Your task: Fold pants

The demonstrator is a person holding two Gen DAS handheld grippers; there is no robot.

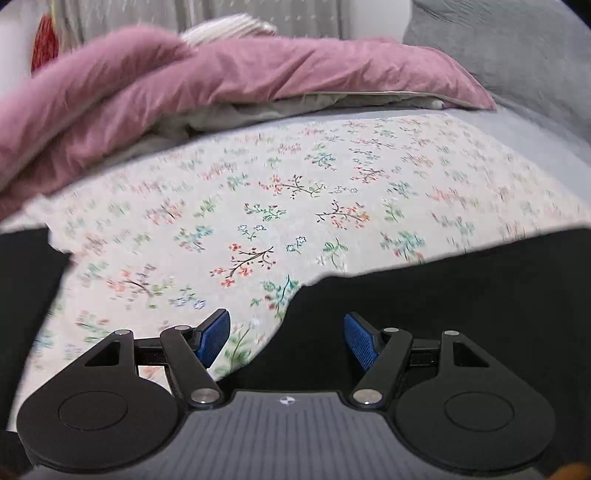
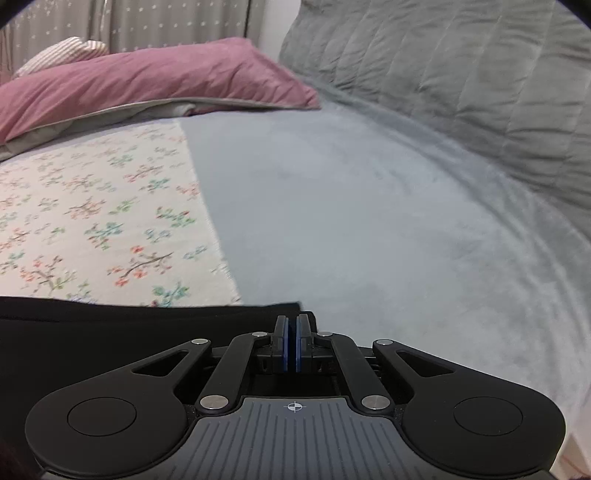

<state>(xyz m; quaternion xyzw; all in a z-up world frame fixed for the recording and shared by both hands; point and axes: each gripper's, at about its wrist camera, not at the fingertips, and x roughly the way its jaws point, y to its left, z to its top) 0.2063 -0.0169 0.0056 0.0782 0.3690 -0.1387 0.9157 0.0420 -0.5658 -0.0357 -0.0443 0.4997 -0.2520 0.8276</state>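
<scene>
The black pants [image 1: 443,295] lie on a floral cloth [image 1: 258,206] on the bed. In the left wrist view their edge runs across the lower right, with another black part at the far left [image 1: 26,280]. My left gripper [image 1: 287,341] is open, its blue pads [image 1: 360,341] spread over the pants' edge. In the right wrist view the pants [image 2: 110,339] fill the lower left. My right gripper [image 2: 292,343] is shut at the pants' corner; whether cloth lies between the pads is hidden.
A pink pillow [image 1: 184,85] lies at the back of the bed, a striped cushion [image 1: 229,27] behind it. A grey quilted headboard cover [image 2: 461,74] rises on the right. The grey bedsheet [image 2: 369,221] extends right of the floral cloth [image 2: 92,214].
</scene>
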